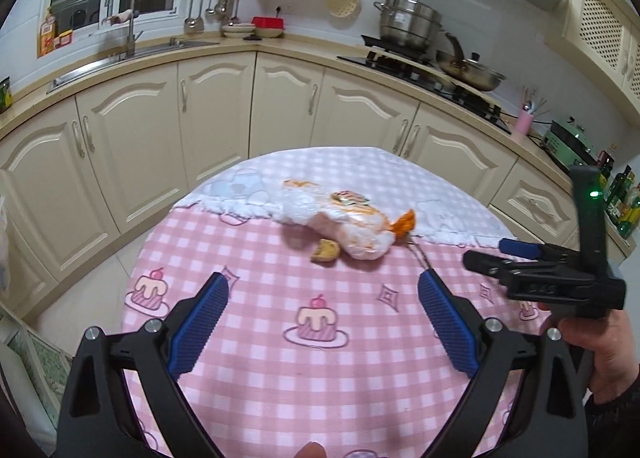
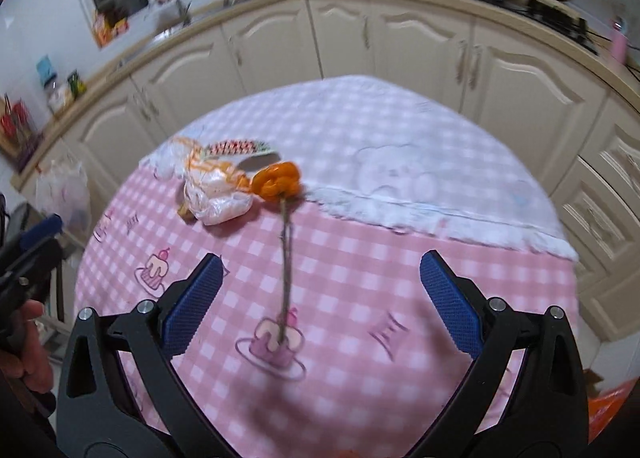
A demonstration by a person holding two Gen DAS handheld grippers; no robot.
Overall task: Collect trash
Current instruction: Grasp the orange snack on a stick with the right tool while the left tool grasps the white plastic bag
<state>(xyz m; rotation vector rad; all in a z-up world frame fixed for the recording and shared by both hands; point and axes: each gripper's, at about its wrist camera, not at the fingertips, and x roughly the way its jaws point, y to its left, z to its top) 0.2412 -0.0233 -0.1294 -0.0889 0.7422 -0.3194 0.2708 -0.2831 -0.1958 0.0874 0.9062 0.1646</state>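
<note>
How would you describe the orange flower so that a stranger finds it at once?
Start at the round table with the pink checked cloth. Near its middle lies a crumpled white plastic bag; the orange flower touches its right side. Only it has a long thin brown stem.

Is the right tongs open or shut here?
Open. In the right wrist view, the right tongs have blue pads spread wide over the tablecloth, with nothing clamped between them.

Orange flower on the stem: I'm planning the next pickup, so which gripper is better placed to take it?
Right, probably. The orange flower and its stem run straight between the open right gripper. The open left gripper faces the crumpled plastic bag instead.
</note>
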